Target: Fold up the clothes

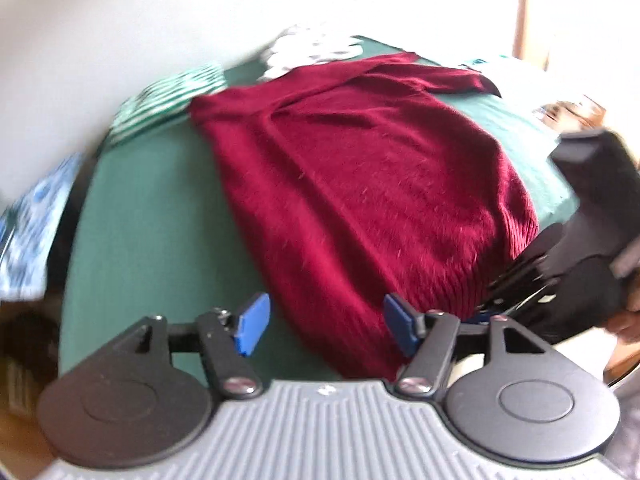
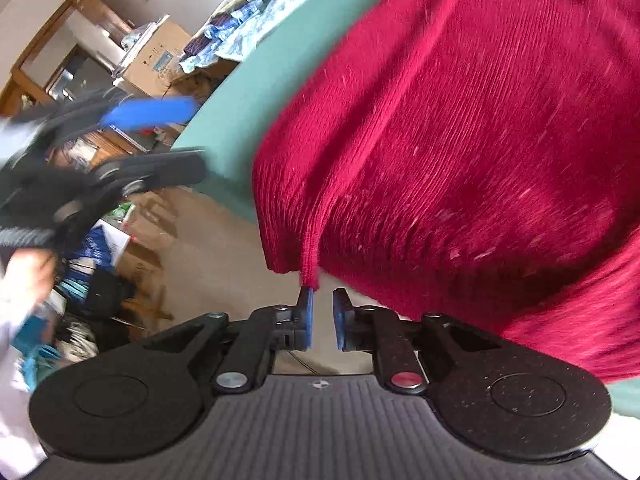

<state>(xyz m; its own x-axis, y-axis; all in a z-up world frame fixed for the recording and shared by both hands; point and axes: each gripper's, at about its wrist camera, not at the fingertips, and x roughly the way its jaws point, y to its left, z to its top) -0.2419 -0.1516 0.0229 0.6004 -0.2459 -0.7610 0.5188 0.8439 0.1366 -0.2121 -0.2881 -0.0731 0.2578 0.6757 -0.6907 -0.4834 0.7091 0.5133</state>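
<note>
Across the green cloth-covered table point(image 1: 152, 216) lies the dark red knitted sweater point(image 1: 360, 176), spread flat, its ribbed hem hanging over the near edge. I have the left gripper point(image 1: 326, 330) above that near edge, blue pads point(image 1: 252, 328) well apart, nothing between them; the hem sits just beyond. My right gripper point(image 2: 322, 318) is off the table's edge at the hem corner point(image 2: 310, 276), blue pads point(image 2: 306, 320) close together with a narrow gap, nothing pinched; the corner's tip hangs just past the left pad's end, and I cannot tell whether it touches.

Far side of the table: a green-and-white striped garment point(image 1: 168, 96) on the left and a white patterned cloth point(image 1: 308, 50) behind the sweater's shoulder. A blue-and-white printed fabric point(image 1: 36, 224) drapes off the left end. Beyond the table in the right view: cardboard boxes point(image 2: 160, 60), a wooden frame point(image 2: 40, 40), floor clutter. Both views are motion-blurred.
</note>
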